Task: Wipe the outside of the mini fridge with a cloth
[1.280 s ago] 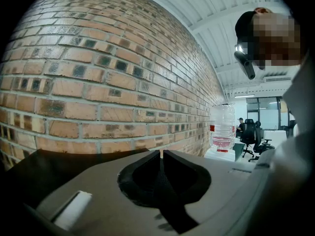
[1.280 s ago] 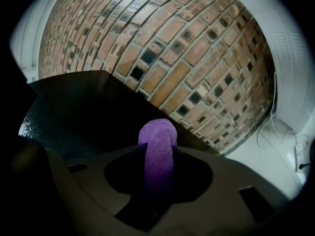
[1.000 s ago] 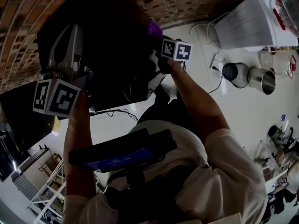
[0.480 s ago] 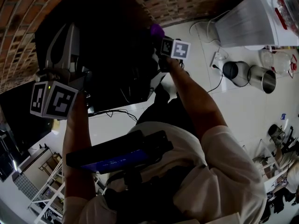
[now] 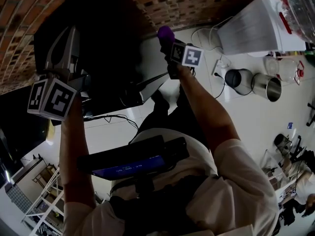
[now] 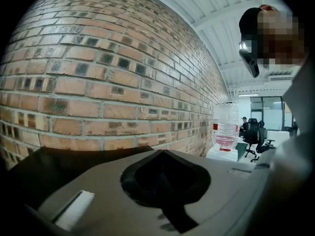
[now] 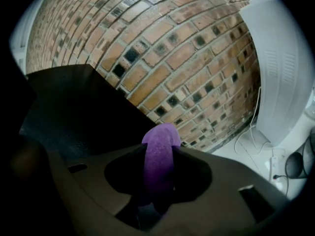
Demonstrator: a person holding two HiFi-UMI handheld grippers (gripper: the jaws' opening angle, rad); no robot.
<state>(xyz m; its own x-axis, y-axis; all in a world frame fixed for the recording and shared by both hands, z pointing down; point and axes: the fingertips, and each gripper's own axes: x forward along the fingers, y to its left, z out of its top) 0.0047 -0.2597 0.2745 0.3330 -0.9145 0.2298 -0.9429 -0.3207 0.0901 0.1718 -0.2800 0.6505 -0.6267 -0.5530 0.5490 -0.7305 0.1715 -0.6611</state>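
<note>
Right gripper [image 5: 169, 39] clamped on purple cloth [image 5: 165, 33], at mini fridge [image 5: 113, 48] top right corner; contact unclear. Left gripper [image 5: 72, 34] jaws together, empty, near fridge left side. Likely best: press cloth flat on panel, overlapping strokes, firm grip. Fridge black, boxy, smooth; brick wall [image 5: 197, 1] behind fridge.

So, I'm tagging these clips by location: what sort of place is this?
Probably an office break corner rather than a home. A white water dispenser stands against the wall, a black mini fridge is close by, and office chairs show farther back.
</note>
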